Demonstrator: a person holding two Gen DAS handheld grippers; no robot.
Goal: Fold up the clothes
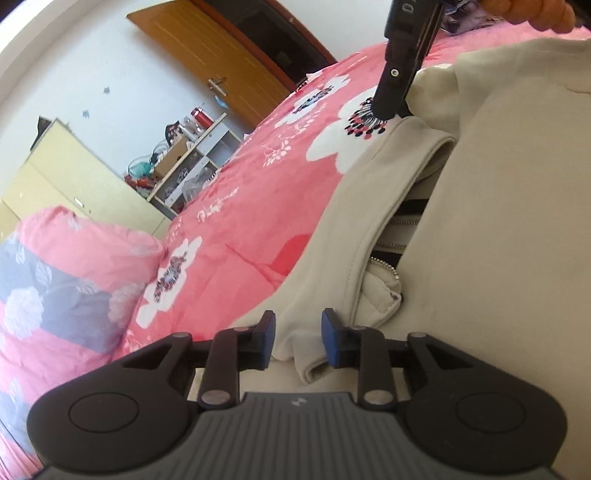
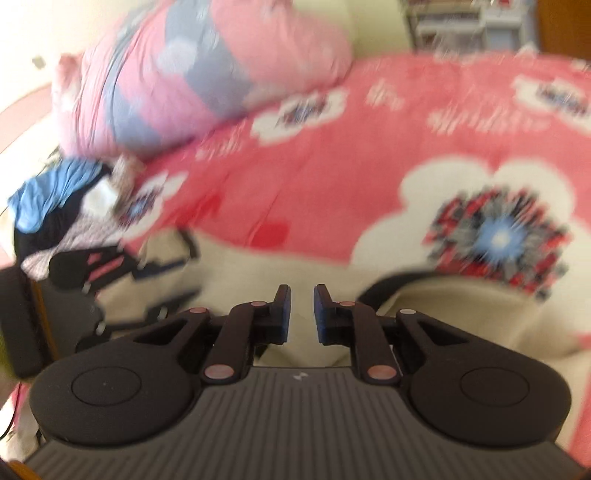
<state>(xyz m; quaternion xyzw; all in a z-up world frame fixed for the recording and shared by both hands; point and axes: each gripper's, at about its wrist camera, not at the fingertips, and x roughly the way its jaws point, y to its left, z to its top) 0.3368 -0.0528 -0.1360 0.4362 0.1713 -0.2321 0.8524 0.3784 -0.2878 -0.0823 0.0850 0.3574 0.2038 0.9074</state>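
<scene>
A cream zip-up jacket (image 1: 498,221) lies spread on a pink flowered bedspread (image 1: 258,206), its zipper (image 1: 386,264) showing inside a fold. My left gripper (image 1: 300,338) has its blue pads close together around a thick folded hem of the jacket. At the top of the left wrist view, my right gripper (image 1: 395,114) points down onto the jacket's far corner, with a hand (image 1: 532,14) above it. The right wrist view is blurred. There my right gripper (image 2: 302,314) has a narrow gap with cream jacket fabric (image 2: 258,266) in it, and the left gripper (image 2: 188,266) is on the jacket at the left.
A pink and grey folded quilt (image 1: 74,266) sits at the head of the bed, also blurred in the right wrist view (image 2: 184,74). A pile of blue and dark clothes (image 2: 62,206) lies at the bed's left edge. A wooden door (image 1: 221,55), a shelf unit (image 1: 192,158) and a yellow cabinet (image 1: 66,173) stand beyond.
</scene>
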